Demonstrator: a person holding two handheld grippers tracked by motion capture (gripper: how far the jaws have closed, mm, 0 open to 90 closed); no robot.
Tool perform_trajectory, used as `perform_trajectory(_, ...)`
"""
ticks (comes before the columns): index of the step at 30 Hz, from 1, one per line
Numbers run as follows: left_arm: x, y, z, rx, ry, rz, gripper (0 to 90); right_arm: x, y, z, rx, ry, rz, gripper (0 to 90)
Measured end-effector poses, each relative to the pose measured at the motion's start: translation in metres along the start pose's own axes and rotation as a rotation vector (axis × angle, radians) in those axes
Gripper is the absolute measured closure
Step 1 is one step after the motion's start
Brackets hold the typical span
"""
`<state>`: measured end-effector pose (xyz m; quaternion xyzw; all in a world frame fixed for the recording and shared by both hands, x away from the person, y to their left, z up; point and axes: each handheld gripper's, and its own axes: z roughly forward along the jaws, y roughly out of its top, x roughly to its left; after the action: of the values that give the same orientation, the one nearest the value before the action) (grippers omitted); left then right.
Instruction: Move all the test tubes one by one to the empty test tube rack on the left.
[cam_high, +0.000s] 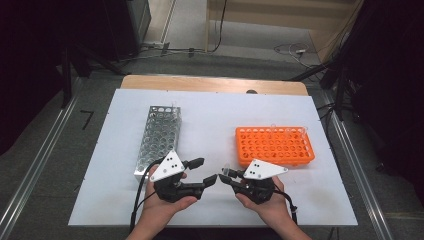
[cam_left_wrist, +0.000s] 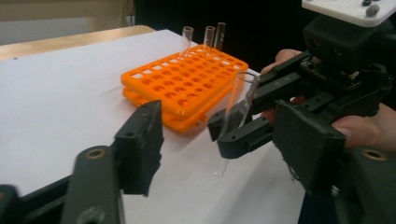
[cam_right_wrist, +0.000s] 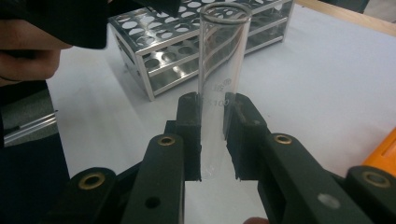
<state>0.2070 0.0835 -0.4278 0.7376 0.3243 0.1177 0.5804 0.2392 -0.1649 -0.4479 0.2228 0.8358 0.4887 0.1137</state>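
On the white table (cam_high: 210, 120), both hands hold their tools close together at the near edge, between a metal rack (cam_high: 159, 140) on the left and an orange rack (cam_high: 274, 146) on the right. The right tool (cam_right_wrist: 214, 135) is clamped on a clear glass test tube (cam_right_wrist: 219, 70), its two black pads pressing the tube's lower part from either side while the open mouth stands above them; in the left gripper view the same tube (cam_left_wrist: 236, 116) leans slightly, its rounded bottom hanging just over the table surface. The left tool (cam_high: 206, 172) points toward it with its jaws apart and nothing pressed between them; the tube lies ahead of the gap, not yet inside it. Three more tubes (cam_left_wrist: 205, 37) stand upright in holes at the far end of the orange rack. The metal rack lies lengthwise from near to far, its holes facing up, just beyond the left hand (cam_high: 160, 205). The right hand (cam_high: 267, 202) grips its tool from beneath, near the orange rack's near left corner.
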Motion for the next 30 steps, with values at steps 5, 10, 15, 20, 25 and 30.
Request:
perform_trajectory(5,-0.005,-0.001,0.007,0.015,-0.020,0.009,46.2,0.005,0.001,0.003,0.007,0.017,-0.011,74.0)
perform_trajectory(10,-0.008,-0.002,0.012,0.023,-0.036,0.018,55.7,0.011,0.002,0.005,0.011,0.034,-0.027,74.0)
perform_trajectory(15,-0.009,-0.002,0.013,0.027,-0.044,0.019,63.6,0.016,0.003,0.007,0.015,0.053,-0.038,74.0)
perform_trajectory(20,-0.010,-0.003,0.015,0.035,-0.053,0.023,67.9,0.018,0.004,0.009,0.019,0.071,-0.044,74.0)
perform_trajectory(25,-0.011,-0.003,0.015,0.036,-0.052,0.035,72.9,0.018,0.003,0.010,0.022,0.082,-0.039,74.0)
perform_trajectory(30,-0.011,-0.002,0.014,0.028,-0.036,0.045,75.1,0.017,0.004,0.009,0.021,0.094,-0.031,73.9)
